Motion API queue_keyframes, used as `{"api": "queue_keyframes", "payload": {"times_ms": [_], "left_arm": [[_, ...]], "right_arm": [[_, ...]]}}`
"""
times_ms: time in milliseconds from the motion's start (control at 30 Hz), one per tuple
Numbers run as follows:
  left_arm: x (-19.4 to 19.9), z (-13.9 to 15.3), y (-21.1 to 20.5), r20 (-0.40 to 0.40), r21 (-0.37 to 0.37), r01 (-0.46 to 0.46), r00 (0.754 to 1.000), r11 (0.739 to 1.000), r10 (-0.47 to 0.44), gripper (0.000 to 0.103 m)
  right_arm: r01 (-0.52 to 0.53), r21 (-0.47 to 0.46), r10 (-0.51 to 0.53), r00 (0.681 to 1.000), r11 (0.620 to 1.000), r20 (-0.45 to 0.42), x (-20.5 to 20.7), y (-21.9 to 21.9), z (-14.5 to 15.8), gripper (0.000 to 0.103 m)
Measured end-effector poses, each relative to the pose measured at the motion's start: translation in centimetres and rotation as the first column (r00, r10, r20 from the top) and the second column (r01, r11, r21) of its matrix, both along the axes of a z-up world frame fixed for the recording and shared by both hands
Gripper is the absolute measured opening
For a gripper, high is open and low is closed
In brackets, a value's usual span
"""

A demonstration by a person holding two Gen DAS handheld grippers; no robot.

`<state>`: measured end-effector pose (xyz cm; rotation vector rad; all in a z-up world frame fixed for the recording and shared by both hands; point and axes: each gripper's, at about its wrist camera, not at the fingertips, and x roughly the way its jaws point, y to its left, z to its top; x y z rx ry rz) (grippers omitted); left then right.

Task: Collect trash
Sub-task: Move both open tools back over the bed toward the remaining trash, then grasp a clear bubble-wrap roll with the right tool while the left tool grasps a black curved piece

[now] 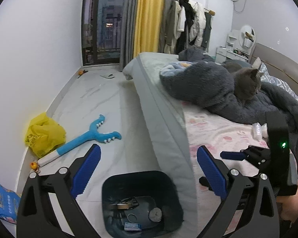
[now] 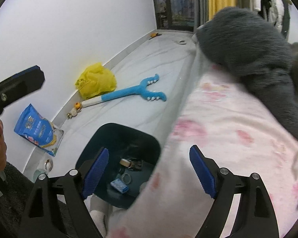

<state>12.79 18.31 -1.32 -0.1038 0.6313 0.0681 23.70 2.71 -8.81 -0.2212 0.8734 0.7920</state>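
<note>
On the pink flowered bedsheet, beside the grey fluffy blanket, lies a small crumpled clear plastic wrapper, ahead and to the right of the left tool and just beyond the right tool, which looks the nearer of the two. Both tools gape wide and hold nothing, the right tool seen hovering over the bed edge. The dark blue square plastic bin on the floor sits below them, a few scraps already inside.
</note>
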Motion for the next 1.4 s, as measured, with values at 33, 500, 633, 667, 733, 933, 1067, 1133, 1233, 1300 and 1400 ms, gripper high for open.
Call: {"api": "queue_keyframes", "payload": {"times_ms": [33,500,633,667,733,933,1067,1133,1233,1300,1400], "left_arm": [[0.2,0.0,-0.5,-0.001,0.002,0.008,1.0,1.0,-0.008,0.099],[2.9,-0.6,-6.7,-0.045,-0.023,0.092,0.995,0.995,-0.093,0.099],[3.7,-0.6,-8.6,-0.049,-0.012,0.117,0.992,0.993,-0.117,0.099],[3.9,-0.6,-8.9,-0.05,-0.012,0.122,0.991,0.993,-0.122,0.099],[4.4,-0.6,-9.8,-0.053,-0.013,0.14,0.989,0.99,-0.14,0.099],[6.0,-0.6,-12.5,-0.056,0.015,0.197,0.979,0.98,-0.196,0.099],[7.5,-1.1,-14.0,-0.07,-0.01,0.225,0.972,0.974,-0.225,0.099],[8.0,-1.3,-14.8,-0.075,-0.021,0.234,0.969,0.972,-0.235,0.099],[8.8,-1.7,-16.1,-0.08,-0.073,0.268,0.959,0.961,-0.274,0.099],[9.1,-1.7,-17.0,-0.079,-0.066,0.284,0.954,0.956,-0.289,0.099],[9.8,-2.1,-18.6,-0.078,-0.049,0.311,0.946,0.949,-0.314,0.099]], "right_arm": [[0.006,0.002,-0.006,1.0,1.0,0.003,0.1,-0.6,0.1,0.085],[0.134,0.014,-0.135,0.985,0.991,0.104,1.1,-9.3,2.4,0.086],[0.17,0.023,-0.172,0.978,0.985,0.121,1.7,-12.0,3.0,0.086],[0.177,0.025,-0.179,0.976,0.984,0.125,1.8,-12.5,3.1,0.086],[0.19,0.026,-0.192,0.972,0.981,0.133,2.0,-13.7,3.2,0.087],[0.227,0.016,-0.227,0.96,0.974,0.163,2.8,-17.6,3.5,0.087],[0.251,0.008,-0.249,0.954,0.968,0.168,3.2,-19.9,3.2,0.087],[0.266,0.006,-0.263,0.95,0.964,0.167,3.4,-21.4,2.9,0.087],[0.292,0.014,-0.29,0.943,0.956,0.161,3.5,-23.4,2.7,0.087],[0.311,0.021,-0.31,0.937,0.95,0.159,3.6,-24.9,2.6,0.087],[0.333,0.039,-0.335,0.931,0.942,0.145,3.8,-26.7,2.4,0.087]]}}
